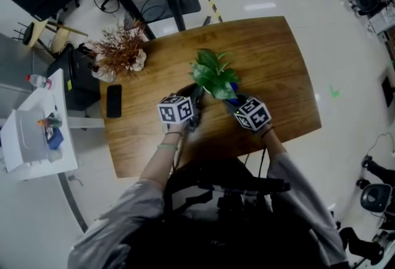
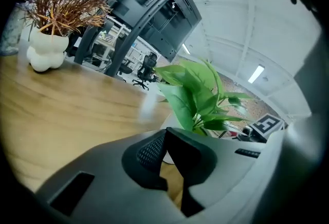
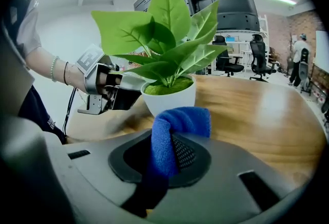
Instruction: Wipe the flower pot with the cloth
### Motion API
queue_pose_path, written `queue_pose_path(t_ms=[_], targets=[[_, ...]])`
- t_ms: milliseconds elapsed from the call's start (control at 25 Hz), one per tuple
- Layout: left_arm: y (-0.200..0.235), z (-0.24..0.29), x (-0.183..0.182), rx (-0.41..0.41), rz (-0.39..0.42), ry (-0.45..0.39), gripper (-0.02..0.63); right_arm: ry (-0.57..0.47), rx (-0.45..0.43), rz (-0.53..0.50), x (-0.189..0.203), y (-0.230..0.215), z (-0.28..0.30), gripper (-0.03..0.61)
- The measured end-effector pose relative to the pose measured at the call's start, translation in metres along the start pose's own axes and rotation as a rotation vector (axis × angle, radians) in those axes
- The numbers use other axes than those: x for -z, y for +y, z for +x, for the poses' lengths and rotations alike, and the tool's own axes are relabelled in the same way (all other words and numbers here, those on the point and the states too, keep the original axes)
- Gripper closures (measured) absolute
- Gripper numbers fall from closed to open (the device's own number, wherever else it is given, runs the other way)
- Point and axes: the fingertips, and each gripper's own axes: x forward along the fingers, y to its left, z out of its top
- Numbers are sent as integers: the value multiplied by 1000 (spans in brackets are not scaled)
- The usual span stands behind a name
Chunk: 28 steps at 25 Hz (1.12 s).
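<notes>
No words, brands or numbers were readable; only square coded markers stood on the cubes of the left gripper [image 1: 195, 99] and right gripper [image 1: 236, 103]

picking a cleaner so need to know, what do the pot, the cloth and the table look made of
Flower pot: plain white with a smooth, softly shiny wall, so glazed ceramic or plastic; the look leaves it open.
Cloth: blue with a fuzzy, matte nap, probably microfibre.
Table: warm brown with visible grain and a satin sheen, so wood; solid or veneer cannot be told.
</notes>
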Motion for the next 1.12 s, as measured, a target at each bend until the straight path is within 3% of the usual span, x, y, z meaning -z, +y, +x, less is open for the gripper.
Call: queue_pose_path(t_ms=[120,240,440,680,880,1120], targets=[[-2,-3,-2,2,0,-5,609,-4,25,30,2,0,0,520],[-7,-9,-5,0,16,-14,609,-20,108,91,2,-9,-10,520],[-16,-30,-5,-8,64,-31,609,-121,197,268,0,-10,-38,520],[-33,-47,-3,-26,118,-55,609,-227,248,359,-5,-2,-66,520],[-65,-53,-15,13,202,-81,609,-310,254,376,-21,12,-81,520],[-90,-60,-20,52,241,-102,609,-365,255,382,-31,25,-91,522]])
